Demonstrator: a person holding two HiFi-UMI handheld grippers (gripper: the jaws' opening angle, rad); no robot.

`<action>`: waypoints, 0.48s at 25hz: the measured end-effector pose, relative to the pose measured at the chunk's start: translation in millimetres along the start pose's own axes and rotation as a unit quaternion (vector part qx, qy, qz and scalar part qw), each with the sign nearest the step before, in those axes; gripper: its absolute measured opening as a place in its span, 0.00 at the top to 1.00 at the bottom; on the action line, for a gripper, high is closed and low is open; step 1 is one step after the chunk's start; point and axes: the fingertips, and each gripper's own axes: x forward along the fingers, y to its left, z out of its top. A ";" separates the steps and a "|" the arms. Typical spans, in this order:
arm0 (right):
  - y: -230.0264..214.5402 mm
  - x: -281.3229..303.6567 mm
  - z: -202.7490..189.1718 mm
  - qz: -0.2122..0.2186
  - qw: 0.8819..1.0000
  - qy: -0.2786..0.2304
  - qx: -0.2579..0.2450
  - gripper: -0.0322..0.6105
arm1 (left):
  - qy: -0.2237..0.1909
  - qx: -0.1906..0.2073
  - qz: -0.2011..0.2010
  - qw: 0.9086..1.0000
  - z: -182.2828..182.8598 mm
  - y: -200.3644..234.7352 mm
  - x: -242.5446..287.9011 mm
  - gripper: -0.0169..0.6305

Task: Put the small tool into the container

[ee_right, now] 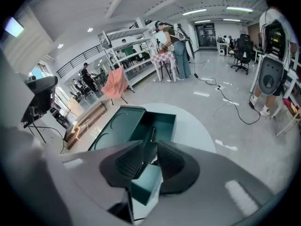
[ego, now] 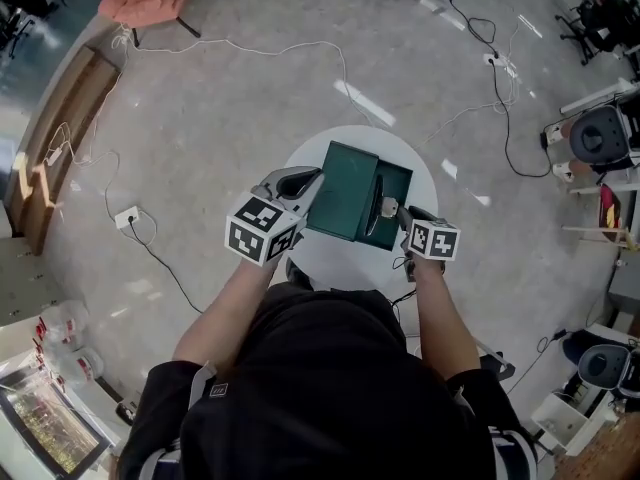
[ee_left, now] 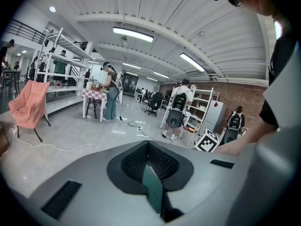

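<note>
Delivery looks close but not done. The green box [ego: 398,180] sits about the middle of the round white table [ego: 350,140], its lid [ego: 338,196] swung over toward the table's left edge and the open compartment toward the right edge.

The left gripper [ego: 312,184] is clamped on the lid's thin green edge [ee_left: 153,188], which runs between its closed jaws in the left gripper view; I judge it is holding the lid back.

The right gripper [ego: 393,211] is clenched on the small tool [ee_right: 151,136], a thin dark piece whose tip reaches past the jaws over the compartment [ee_right: 163,122]. In the head view the tool [ego: 386,208] shows as a small pale bit at the box's near right rim.

Opening the box and picking up the tool look finished. What remains, as I judge it, is lowering the tool inside and letting go. Whether its tip already touches the box floor I cannot tell.
</note>
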 end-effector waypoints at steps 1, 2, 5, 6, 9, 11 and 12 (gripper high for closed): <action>2.6 -5.1 1.5 0.002 1.000 -0.011 0.002 0.79 | -0.003 0.002 -0.002 1.000 0.6 -1.5 -2.9 0.96; 5.7 -10.0 4.7 0.004 1.000 -0.024 0.002 0.79 | -0.008 0.004 -0.003 1.000 2.0 -1.9 -5.7 0.96; 16.7 -27.0 20.7 0.002 0.998 -0.061 0.005 0.79 | -0.025 0.008 -0.007 1.000 10.6 0.7 -15.9 0.96; 21.0 -33.2 26.4 0.002 0.997 -0.074 0.009 0.79 | -0.030 0.012 -0.009 0.999 14.0 1.5 -19.8 0.96; 33.6 -55.3 45.8 0.000 0.993 -0.117 0.018 0.79 | -0.043 0.026 -0.022 0.998 25.7 1.7 -28.4 0.96; 43.7 -74.2 62.9 0.001 0.988 -0.151 0.015 0.79 | -0.055 0.036 -0.035 0.997 39.3 -1.6 -32.1 0.96; 49.7 -84.7 72.5 0.002 0.986 -0.168 0.010 0.79 | -0.062 0.046 -0.042 0.996 47.9 -4.6 -33.7 0.96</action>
